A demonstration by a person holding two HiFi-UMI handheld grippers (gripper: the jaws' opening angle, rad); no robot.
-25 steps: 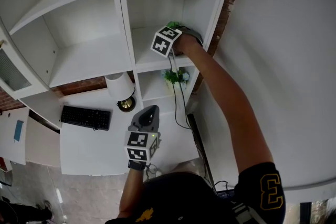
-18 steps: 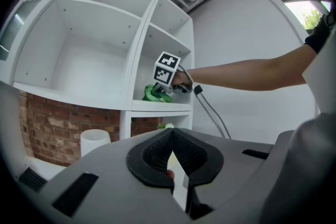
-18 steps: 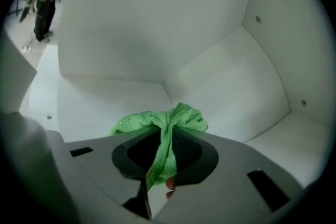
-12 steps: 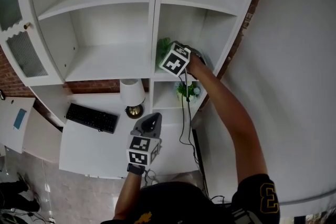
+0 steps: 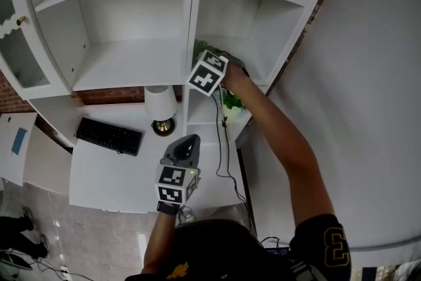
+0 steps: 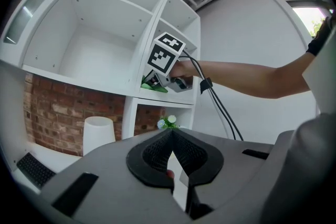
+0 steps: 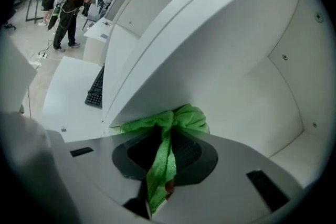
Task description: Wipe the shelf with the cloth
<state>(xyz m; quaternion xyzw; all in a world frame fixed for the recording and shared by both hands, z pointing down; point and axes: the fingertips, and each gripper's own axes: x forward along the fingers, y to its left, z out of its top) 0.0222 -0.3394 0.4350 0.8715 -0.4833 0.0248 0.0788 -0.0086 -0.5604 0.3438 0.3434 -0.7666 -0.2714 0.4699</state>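
Right gripper [image 7: 167, 136] has slid along the shelf [image 7: 247, 113], arm outstretched, pinching the cloth [image 7: 184, 118]; left gripper [image 6: 172, 136] closed.

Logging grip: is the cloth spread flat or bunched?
Bunched: the cloth is gathered into a wad, pinched in the shut right gripper.

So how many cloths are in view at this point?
1: a green microfibre cloth pinched in the right gripper, inside a right-hand compartment of the white shelf unit. No other shows.
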